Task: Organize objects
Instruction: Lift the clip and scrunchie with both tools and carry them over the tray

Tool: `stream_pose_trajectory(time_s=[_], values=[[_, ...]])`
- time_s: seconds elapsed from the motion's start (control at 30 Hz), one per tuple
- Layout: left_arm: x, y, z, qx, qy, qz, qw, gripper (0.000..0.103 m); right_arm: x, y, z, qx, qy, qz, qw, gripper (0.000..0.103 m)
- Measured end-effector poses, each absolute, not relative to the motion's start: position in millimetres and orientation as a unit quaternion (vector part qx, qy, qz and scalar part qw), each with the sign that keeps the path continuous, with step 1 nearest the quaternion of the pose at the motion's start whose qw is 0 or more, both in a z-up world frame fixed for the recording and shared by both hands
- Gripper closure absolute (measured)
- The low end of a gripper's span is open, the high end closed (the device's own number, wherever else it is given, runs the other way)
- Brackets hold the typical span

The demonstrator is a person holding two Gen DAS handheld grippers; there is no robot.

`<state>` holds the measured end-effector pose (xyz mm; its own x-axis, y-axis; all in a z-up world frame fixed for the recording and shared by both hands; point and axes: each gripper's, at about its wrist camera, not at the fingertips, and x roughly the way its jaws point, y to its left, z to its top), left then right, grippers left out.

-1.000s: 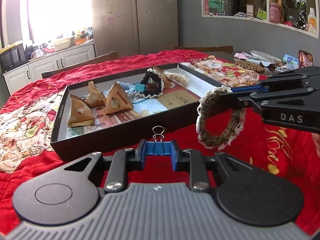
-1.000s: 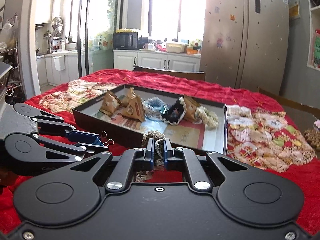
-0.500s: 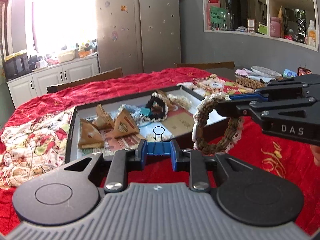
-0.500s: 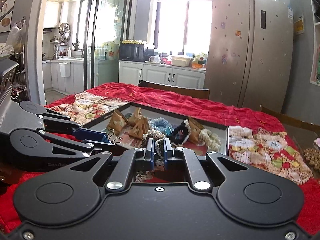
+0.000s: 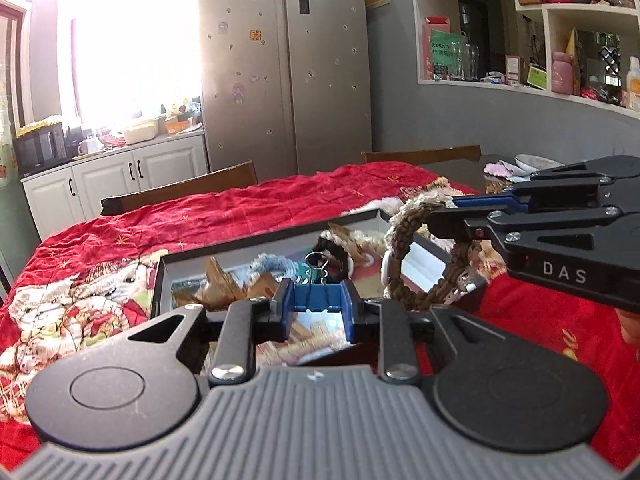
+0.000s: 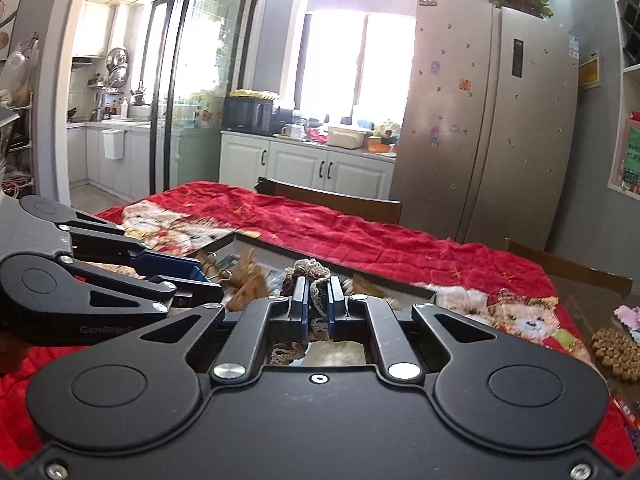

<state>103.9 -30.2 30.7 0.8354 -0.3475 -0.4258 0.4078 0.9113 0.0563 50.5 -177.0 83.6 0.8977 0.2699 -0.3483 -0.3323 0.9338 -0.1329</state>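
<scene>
My left gripper (image 5: pixel 318 300) is shut on a blue binder clip (image 5: pixel 318 298) with its wire handles pointing up, held above the near part of the black tray (image 5: pixel 276 240). My right gripper (image 6: pixel 318 300) is shut on a brown braided ring with lace trim (image 6: pixel 310 272), which hangs from its fingers beside the clip in the left wrist view (image 5: pixel 404 264). The right gripper shows from the side in the left wrist view (image 5: pixel 444 216), and the left gripper shows in the right wrist view (image 6: pixel 200 276). The tray holds brown paper cones (image 5: pixel 218 280), a light blue ring and a black ring.
The table wears a red cloth with bear prints (image 5: pixel 80 292). Wooden chairs (image 5: pixel 180 192) stand at the far edge. A beaded mat (image 6: pixel 616 348) lies at the right. A fridge (image 5: pixel 284 64), cabinets and wall shelves stand behind.
Both grippers have risen and tilted up with their loads; the tray now sits lower and smaller in both views. The grips have not changed.
</scene>
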Motion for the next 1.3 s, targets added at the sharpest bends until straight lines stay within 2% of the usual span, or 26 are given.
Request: stream_pose_trajectory(time_s=[0.5,1.3], values=[[172,-29,43,0.057,0.216,-0.151,0.963,0.075,126,-185,96,-0.052,0.174,0.132,0.974,0.094],[241,-35,17,0.024,0.249,-0.121,0.961,0.075,222,-190,48,0.030,0.207,0.115,0.971,0.094]])
